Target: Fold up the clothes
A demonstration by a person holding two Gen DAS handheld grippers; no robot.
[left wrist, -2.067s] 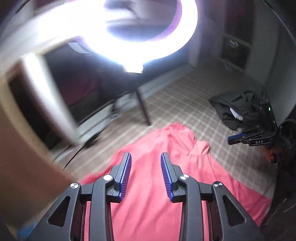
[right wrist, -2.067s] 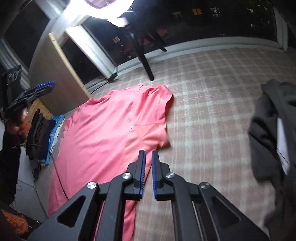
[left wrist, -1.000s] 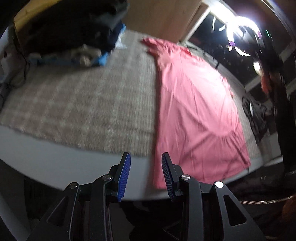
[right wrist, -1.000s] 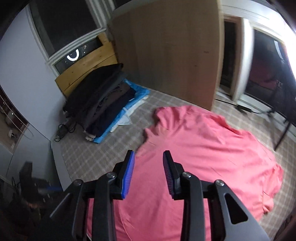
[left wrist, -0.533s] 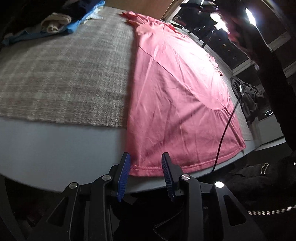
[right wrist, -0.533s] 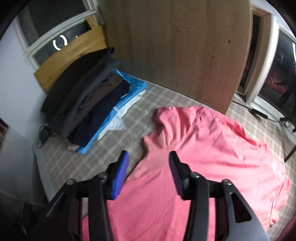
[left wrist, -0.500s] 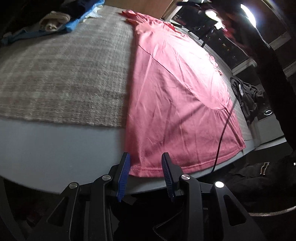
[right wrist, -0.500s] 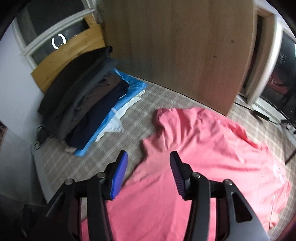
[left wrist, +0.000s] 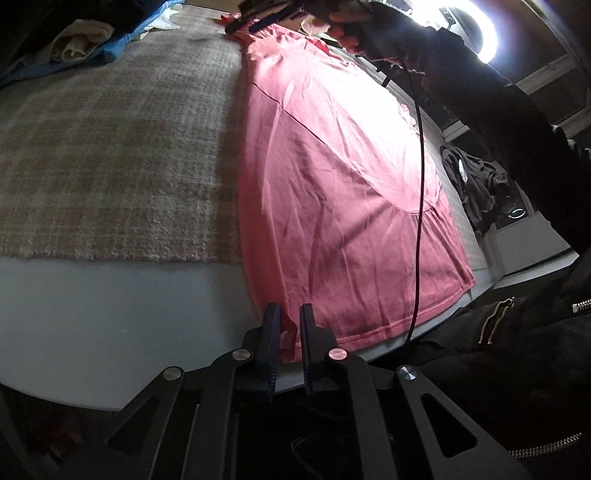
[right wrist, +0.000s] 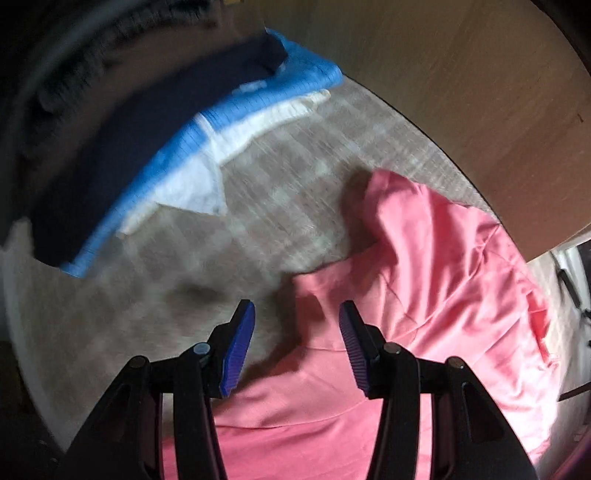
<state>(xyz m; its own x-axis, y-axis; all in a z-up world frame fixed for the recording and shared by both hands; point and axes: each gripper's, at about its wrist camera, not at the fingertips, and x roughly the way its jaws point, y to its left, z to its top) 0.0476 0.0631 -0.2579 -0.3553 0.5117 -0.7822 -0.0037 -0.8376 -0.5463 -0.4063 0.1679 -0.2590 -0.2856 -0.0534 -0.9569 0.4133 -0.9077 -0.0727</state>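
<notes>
Pink shirt (left wrist: pixel 332 184) spread flat on the checked blanket (left wrist: pixel 110 147) of the bed (left wrist: pixel 110 314), hem hanging just over the near edge onto the bare white side, sleeves and neck toward the far edge. Nearest, at the hem's left corner: left gripper (left wrist: pixel 290 308), jaws closing to a narrow slit, a bunched fold of the hem pinched between the blue pads. Just right of it, a black jacket (left wrist: pixel 517 332) with metal zips, close to the near edge. Rising from the hem across the fabric, a thin black cable (left wrist: pixel 419 184), running up to a dark sleeve (left wrist: pixel 498 92). Farther on, toward the right edge of the bed, a crumpled dark garment (left wrist: pixel 476 184), well apart from the hem. At the far end, over the neck area, a hand (left wrist: pixel 343 22) with the right gripper (right wrist: pixel 297 308): jaws parted wide, pointing steeply down, nothing clamped, the pads straddling the edge of the fabric beside the near sleeve, one pad over blanket, the other over pink cloth; whether touching or just above cannot be told in the blurred wrist view. Beyond that sleeve, near the far left corner, a stack of folded clothes (right wrist: pixel 110 147), dark pieces on top of blue and white ones. Behind, a wooden panel (right wrist: pixel 461 92) along the far edge, and a bright ring light (left wrist: pixel 487 33) at the far right.
</notes>
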